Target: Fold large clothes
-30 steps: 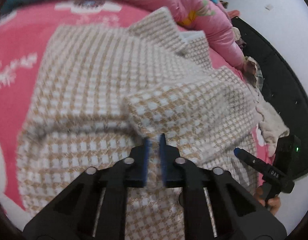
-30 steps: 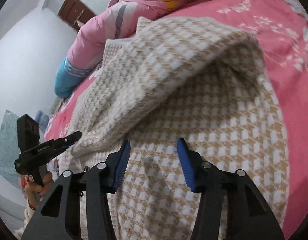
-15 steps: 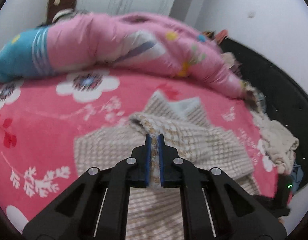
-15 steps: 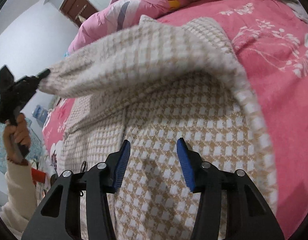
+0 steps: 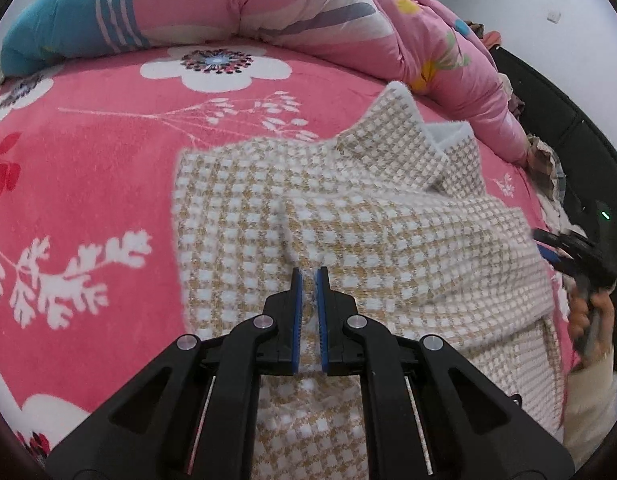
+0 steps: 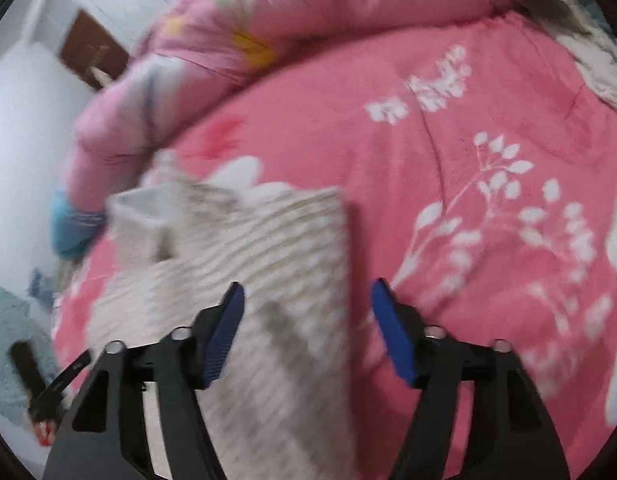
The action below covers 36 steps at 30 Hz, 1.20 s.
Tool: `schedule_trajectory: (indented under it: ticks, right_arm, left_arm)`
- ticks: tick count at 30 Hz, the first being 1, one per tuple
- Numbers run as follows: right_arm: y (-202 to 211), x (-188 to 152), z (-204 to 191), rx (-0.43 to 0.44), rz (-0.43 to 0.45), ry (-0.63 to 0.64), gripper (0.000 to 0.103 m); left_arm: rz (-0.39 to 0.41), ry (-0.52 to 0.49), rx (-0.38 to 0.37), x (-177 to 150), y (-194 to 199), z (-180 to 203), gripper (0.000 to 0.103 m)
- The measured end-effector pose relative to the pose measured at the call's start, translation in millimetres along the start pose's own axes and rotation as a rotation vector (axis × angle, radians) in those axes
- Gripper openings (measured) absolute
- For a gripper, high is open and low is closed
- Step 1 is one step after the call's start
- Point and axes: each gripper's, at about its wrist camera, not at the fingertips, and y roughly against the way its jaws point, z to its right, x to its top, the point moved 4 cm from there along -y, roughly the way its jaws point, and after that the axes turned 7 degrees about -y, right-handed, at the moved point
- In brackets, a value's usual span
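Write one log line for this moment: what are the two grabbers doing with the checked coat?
left gripper: shut on beige-and-white checked knit coat | right gripper: open, jaws just closing, empty | coat on pink floral bedspread

Beige-white checked garment [image 5: 348, 216]: thick woven cloth, coarse nubby weave, matt, fuzzy white edging. Pink floral bedspread [image 5: 88, 160]: plush fleece, soft matt nap. Pink quilt [image 5: 308, 8] behind: smooth, slightly sheeny padded fabric. Left tool [image 5: 309, 276]: matt black plastic body, blue ribbed pads, small shiny metal rivets. Right tool [image 6: 306, 300]: same black plastic, blue ribbed pads, blurred. Brown door [image 6: 90, 54]: wood-look, too blurred for finish.
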Motion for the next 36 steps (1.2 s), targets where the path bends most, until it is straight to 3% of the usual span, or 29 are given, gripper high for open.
schedule_trajectory:
  ticks: [1, 3, 7, 9, 11, 14, 20, 21, 22, 24, 26, 28, 29, 31, 35, 36]
  right_arm:
    - [-9.0, 3.8, 0.6, 0.014, -0.019, -0.010, 0.026]
    - [-10.3, 9.3, -3.7, 0.027, -0.004, -0.023, 0.014]
    - [9.9, 10.4, -19.9, 0.073, 0.077, 0.021, 0.012]
    - [7.7, 5.8, -22.5, 0.076, 0.084, 0.040, 0.012]
    - [-1.3, 5.7, -21.4, 0.072, 0.061, 0.054, 0.012]
    - [-11.5, 2.6, -18.2, 0.074, 0.044, 0.055, 0.014]
    - [-2.4, 4.5, -33.7, 0.104, 0.073, 0.115, 0.018]
    - [-5.9, 3.9, -33.4, 0.095, 0.068, 0.119, 0.024]
    - [-12.1, 2.7, -31.9, 0.082, 0.053, 0.121, 0.036]
    - [-22.5, 1.1, -27.3, 0.061, 0.030, 0.127, 0.047]
    - [-19.4, 3.6, -20.8, 0.088, 0.026, 0.093, 0.048]
    - [-8.3, 10.6, -13.7, 0.155, 0.041, 0.033, 0.057]
    - [-6.4, 13.4, -11.7, 0.174, 0.048, 0.015, 0.057]
    - [-5.1, 21.5, -6.4, 0.176, 0.049, -0.012, 0.057]
    - [-28.2, 27.5, -8.4, 0.160, -0.026, -0.007, 0.057]
    - [-34.6, 27.5, -8.5, 0.153, -0.040, -0.012, 0.052]
  left_arm:
    - [0.009, -0.015, 0.003, 1.6, 1.7, 1.5, 0.005]
    - [0.041, -0.036, 0.004, 9.3, 11.6, 3.4, 0.005]
    - [0.159, -0.054, 0.013, 33.4, 50.7, 4.1, 0.004]
    - [0.167, -0.060, 0.033, 37.7, 54.2, -0.2, 0.004]
    - [0.123, -0.062, 0.077, 32.6, 41.1, -9.0, 0.004]
    - [0.031, -0.025, 0.103, 6.8, 12.7, -27.5, 0.004]
    - [0.112, 0.022, 0.074, -3.6, 36.5, -34.2, 0.004]
    - [0.099, 0.021, 0.082, -5.6, 33.4, -36.0, 0.004]
    - [0.068, 0.024, 0.087, -9.4, 25.8, -38.2, 0.004]
    - [0.013, 0.032, 0.082, -17.7, 12.5, -41.7, 0.004]
    - [0.027, 0.042, 0.065, -18.2, 15.2, -42.6, 0.005]
    - [0.048, 0.059, 0.031, -14.0, 21.2, -42.2, 0.007]
    - [0.062, 0.068, 0.006, -10.5, 25.1, -42.6, 0.009]
    - [0.076, 0.082, -0.015, -3.2, 28.5, -43.6, 0.022]
    - [0.012, 0.115, -0.009, 8.6, 4.8, -43.1, 0.025]
    - [0.002, 0.116, -0.002, 10.6, -1.5, -43.7, 0.025]
